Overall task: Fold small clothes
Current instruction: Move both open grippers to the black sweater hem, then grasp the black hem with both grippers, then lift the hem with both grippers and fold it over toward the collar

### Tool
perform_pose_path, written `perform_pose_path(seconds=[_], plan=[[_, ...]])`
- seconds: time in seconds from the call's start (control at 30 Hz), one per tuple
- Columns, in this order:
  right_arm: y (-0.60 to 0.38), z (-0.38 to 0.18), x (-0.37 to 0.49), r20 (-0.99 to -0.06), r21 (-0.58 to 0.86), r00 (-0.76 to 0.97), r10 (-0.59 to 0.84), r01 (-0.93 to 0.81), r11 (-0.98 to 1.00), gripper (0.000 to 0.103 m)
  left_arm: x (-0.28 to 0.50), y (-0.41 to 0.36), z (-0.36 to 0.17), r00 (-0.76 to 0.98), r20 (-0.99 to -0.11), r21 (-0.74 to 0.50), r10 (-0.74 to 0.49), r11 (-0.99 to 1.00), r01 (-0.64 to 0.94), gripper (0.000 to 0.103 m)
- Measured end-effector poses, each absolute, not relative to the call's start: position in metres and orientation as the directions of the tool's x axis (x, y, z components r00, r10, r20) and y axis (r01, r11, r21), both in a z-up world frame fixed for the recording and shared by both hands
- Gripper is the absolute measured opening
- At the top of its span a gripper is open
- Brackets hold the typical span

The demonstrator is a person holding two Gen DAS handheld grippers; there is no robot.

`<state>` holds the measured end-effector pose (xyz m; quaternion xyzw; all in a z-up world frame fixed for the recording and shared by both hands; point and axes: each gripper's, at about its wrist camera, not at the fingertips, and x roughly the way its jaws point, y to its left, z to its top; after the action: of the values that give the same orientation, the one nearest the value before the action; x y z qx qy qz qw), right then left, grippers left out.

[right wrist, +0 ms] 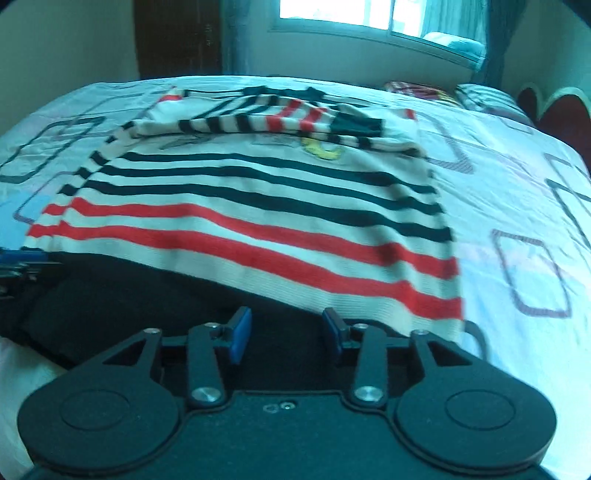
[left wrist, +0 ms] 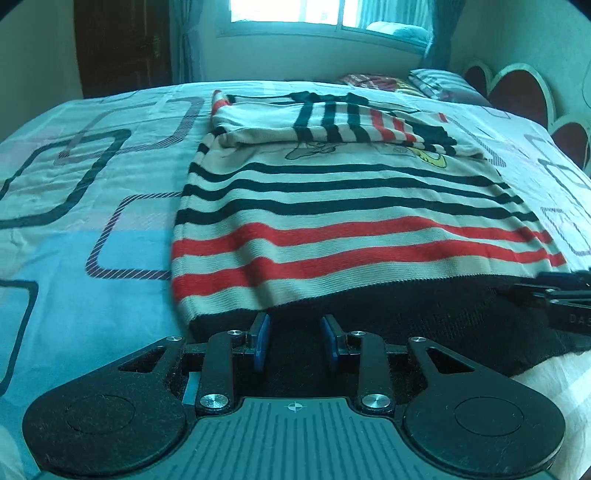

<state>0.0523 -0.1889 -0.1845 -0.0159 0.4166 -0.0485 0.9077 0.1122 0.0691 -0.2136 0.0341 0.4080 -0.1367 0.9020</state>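
Both tools, the left tool (left wrist: 294, 341) and the right tool (right wrist: 287, 334), sit with jaws apart over the black near hem of the striped sweater (left wrist: 332, 206), which lies flat on the bed (left wrist: 92, 184), stretching far away, sleeves folded across.

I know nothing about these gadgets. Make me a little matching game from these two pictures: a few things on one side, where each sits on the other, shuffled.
Things:
1. striped sweater
2. pillow
3. window
4. black hem

Places:
A. on the far wall
B. at the sweater's near edge, by the fingers
C. spread on the patterned bedsheet
D. at the bed's far right corner

Pairs: 1-C, 2-D, 3-A, 4-B
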Motion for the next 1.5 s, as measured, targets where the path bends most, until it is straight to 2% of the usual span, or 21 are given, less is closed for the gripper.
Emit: perform_pose_path(seconds=[0.13, 0.2, 0.27, 0.3, 0.33, 0.37, 0.4, 0.47, 0.6, 0.63, 0.67, 0.7, 0.73, 0.77, 0.83, 0.87, 0.9, 1.0, 1.03, 1.2, 1.5], plan=[[-0.202, -0.178, 0.042, -0.754, -0.062, 0.644, -0.129, 0.126, 0.990, 0.048, 0.105, 0.081, -0.205, 0.632, -0.743, -0.072, -0.220, 0.965, 0.251, 0.032], [-0.207, -0.173, 0.035, -0.745, -0.056, 0.652, -0.143, 0.153, 0.987, 0.053, 0.101, 0.091, -0.202, 0.638, -0.739, -0.077, -0.214, 0.969, 0.236, 0.032], [-0.214, -0.169, 0.029, -0.742, -0.049, 0.652, -0.159, 0.185, 0.982, 0.063, 0.099, 0.102, -0.200, 0.642, -0.740, -0.081, -0.199, 0.975, 0.208, 0.032], [-0.218, -0.169, 0.026, -0.742, -0.043, 0.650, -0.165, 0.200, 0.979, 0.064, 0.099, 0.107, -0.201, 0.642, -0.743, -0.086, -0.189, 0.978, 0.189, 0.034], [-0.221, -0.169, 0.023, -0.744, -0.037, 0.646, -0.169, 0.213, 0.976, 0.065, 0.099, 0.112, -0.201, 0.641, -0.746, -0.090, -0.180, 0.981, 0.171, 0.052], [-0.224, -0.170, 0.021, -0.749, -0.034, 0.640, -0.173, 0.224, 0.974, 0.066, 0.098, 0.116, -0.202, 0.647, -0.744, -0.091, -0.166, 0.985, 0.149, 0.083], [-0.226, -0.172, 0.020, -0.754, -0.032, 0.632, -0.179, 0.236, 0.971, 0.068, 0.095, 0.120, -0.202, 0.664, -0.732, -0.089, -0.149, 0.988, 0.124, 0.091], [-0.229, -0.177, 0.016, -0.766, -0.020, 0.618, -0.178, 0.254, 0.967, 0.075, 0.090, 0.122, -0.204, 0.674, -0.719, -0.103, -0.170, 0.985, 0.138, 0.092], [-0.232, -0.185, 0.009, -0.781, 0.037, 0.605, -0.151, 0.287, 0.957, 0.076, 0.088, 0.122, -0.215, 0.609, -0.753, -0.179, -0.248, 0.968, 0.174, 0.092], [-0.233, -0.185, 0.008, -0.781, 0.047, 0.607, -0.148, 0.293, 0.955, 0.074, 0.088, 0.123, -0.217, 0.594, -0.755, -0.211, -0.276, 0.961, 0.178, 0.080], [-0.233, -0.184, 0.007, -0.780, 0.052, 0.608, -0.148, 0.299, 0.953, 0.069, 0.087, 0.122, -0.219, 0.587, -0.757, -0.225, -0.287, 0.958, 0.178, 0.064], [-0.233, -0.184, 0.006, -0.780, 0.057, 0.608, -0.145, 0.300, 0.952, 0.066, 0.087, 0.121, -0.220, 0.585, -0.756, -0.225, -0.292, 0.956, 0.187, 0.063], [-0.234, -0.183, 0.004, -0.781, 0.070, 0.610, -0.136, 0.302, 0.951, 0.062, 0.087, 0.121, -0.221, 0.584, -0.754, -0.231, -0.301, 0.954, 0.193, 0.056], [-0.235, -0.183, 0.003, -0.782, 0.083, 0.611, -0.128, 0.306, 0.948, 0.055, 0.088, 0.121, -0.221, 0.577, -0.755, -0.242, -0.311, 0.950, 0.196, 0.040], [-0.238, -0.181, 0.001, -0.784, 0.096, 0.608, -0.123, 0.315, 0.944, 0.048, 0.092, 0.123, -0.220, 0.549, -0.760, -0.286, -0.348, 0.937, 0.199, 0.028], [-0.240, -0.181, 0.000, -0.786, 0.108, 0.607, -0.114, 0.317, 0.942, 0.043, 0.094, 0.123, -0.220, 0.533, -0.762, -0.307, -0.368, 0.930, 0.204, 0.014], [-0.242, -0.180, -0.001, -0.789, 0.125, 0.606, -0.103, 0.322, 0.938, 0.040, 0.096, 0.123, -0.221, 0.514, -0.764, -0.328, -0.390, 0.921, 0.210, 0.011], [-0.250, -0.179, -0.001, -0.792, 0.218, 0.610, -0.025, 0.321, 0.922, 0.014, 0.101, 0.122, -0.221, 0.495, -0.748, -0.386, -0.442, 0.896, 0.219, 0.008], [-0.252, -0.177, -0.001, -0.788, 0.260, 0.616, 0.007, 0.323, 0.910, 0.011, 0.104, 0.122, -0.218, 0.497, -0.737, -0.403, -0.459, 0.888, 0.222, 0.008], [-0.262, -0.155, 0.009, -0.709, 0.384, 0.701, 0.075, 0.294, 0.875, 0.011, 0.128, 0.114, -0.184, 0.562, -0.650, -0.435, -0.512, 0.857, 0.278, 0.008], [-0.295, -0.105, 0.117, -0.564, 0.399, 0.825, 0.043, 0.226, 0.889, 0.011, 0.240, 0.089, -0.133, 0.716, -0.526, -0.379, -0.459, 0.880, 0.286, 0.008]])
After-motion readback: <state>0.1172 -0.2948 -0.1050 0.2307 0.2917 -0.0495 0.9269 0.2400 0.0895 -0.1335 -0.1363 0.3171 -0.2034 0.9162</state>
